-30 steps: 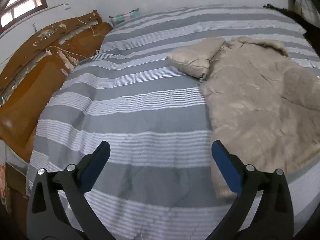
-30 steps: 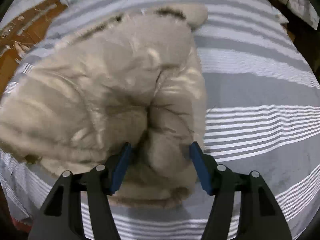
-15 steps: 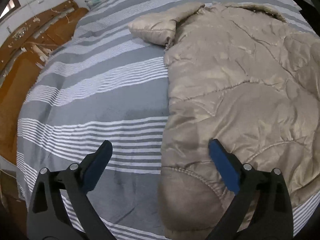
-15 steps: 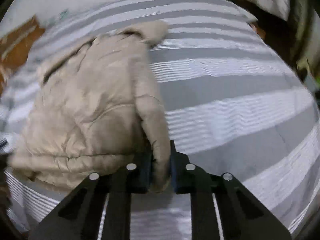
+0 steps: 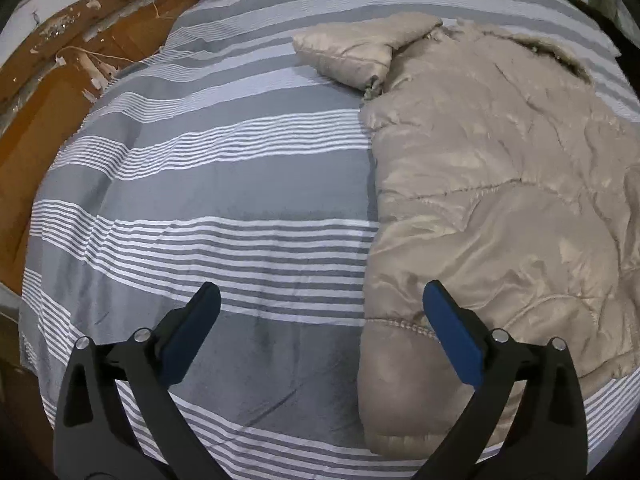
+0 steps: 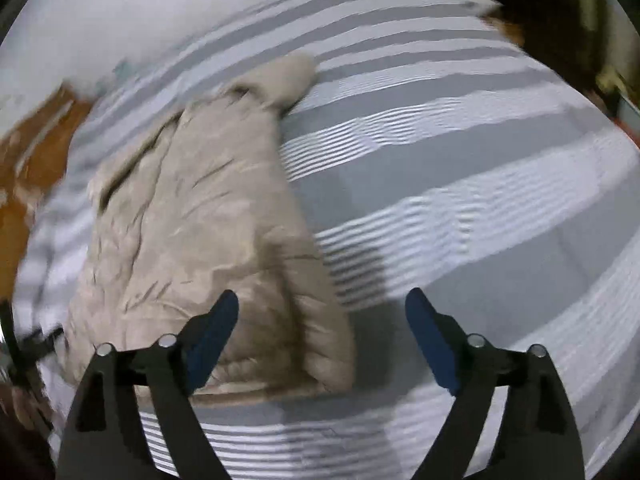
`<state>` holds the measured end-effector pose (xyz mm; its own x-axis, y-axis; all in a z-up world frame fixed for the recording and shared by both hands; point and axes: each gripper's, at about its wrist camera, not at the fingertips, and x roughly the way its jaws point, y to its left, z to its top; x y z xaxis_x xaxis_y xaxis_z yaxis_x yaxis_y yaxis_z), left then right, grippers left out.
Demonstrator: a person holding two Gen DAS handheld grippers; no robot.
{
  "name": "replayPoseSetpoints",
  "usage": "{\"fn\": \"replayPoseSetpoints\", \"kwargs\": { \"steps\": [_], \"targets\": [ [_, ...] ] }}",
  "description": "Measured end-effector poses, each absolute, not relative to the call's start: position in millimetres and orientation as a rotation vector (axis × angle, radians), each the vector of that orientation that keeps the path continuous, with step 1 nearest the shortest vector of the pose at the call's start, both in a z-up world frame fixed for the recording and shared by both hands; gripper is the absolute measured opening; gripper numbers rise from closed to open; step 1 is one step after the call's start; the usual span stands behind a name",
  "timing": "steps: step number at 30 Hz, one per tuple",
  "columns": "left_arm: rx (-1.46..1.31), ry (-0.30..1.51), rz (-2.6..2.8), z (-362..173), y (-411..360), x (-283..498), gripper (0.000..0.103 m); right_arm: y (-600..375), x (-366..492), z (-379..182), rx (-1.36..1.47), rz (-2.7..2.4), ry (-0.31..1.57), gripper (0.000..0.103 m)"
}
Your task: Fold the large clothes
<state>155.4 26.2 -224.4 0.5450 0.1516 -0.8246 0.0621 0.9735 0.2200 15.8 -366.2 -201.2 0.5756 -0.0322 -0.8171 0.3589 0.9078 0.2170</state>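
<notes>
- Left wrist view: my left gripper (image 5: 320, 320) has dropped lower since a second ago. Its jaws are wide apart, holding nothing. The puffy coat (image 5: 500, 200) lies on the striped bed (image 5: 220, 184); brown wood (image 5: 60, 92) sits beyond.
- Right wrist view: my right gripper (image 6: 322, 320) pinched the coat (image 6: 200, 220) before; its jaws have just been opening and the coat has dropped free. The picture is blurry.

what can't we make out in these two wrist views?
- Left wrist view: the jacket runs off the right edge; its far side is cut.
- Right wrist view: motion blur smears the jacket and bedspread.
- Right wrist view: dark things at top right are unreadable.
</notes>
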Motion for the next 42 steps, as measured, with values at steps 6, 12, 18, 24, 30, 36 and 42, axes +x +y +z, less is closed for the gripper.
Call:
{"fn": "replayPoseSetpoints", "kwargs": {
  "steps": [6,12,18,24,30,36,42],
  "targets": [
    [0.249,1.036,0.063,-249,15,156,0.1,-368,60,-257,0.493,-0.134,1.125,0.085],
    [0.181,1.07,0.015,-258,21,159,0.086,-338,48,-254,0.481,-0.134,1.123,0.033],
    [0.22,1.063,0.029,-260,26,160,0.085,-338,15,-229,0.432,-0.141,1.113,0.026],
    [0.28,1.041,0.03,-252,27,154,0.09,-343,12,-233,0.446,-0.188,1.072,0.054],
    [0.274,1.049,0.0,-250,34,155,0.096,-333,26,-219,0.332,-0.209,1.021,0.079],
    [0.224,1.077,-0.105,-255,23,141,0.035,-314,39,-242,0.224,-0.216,1.068,0.056],
    [0.246,1.066,-0.067,-253,26,120,0.026,-299,18,-225,0.189,-0.146,1.03,0.024]
  ]
}}
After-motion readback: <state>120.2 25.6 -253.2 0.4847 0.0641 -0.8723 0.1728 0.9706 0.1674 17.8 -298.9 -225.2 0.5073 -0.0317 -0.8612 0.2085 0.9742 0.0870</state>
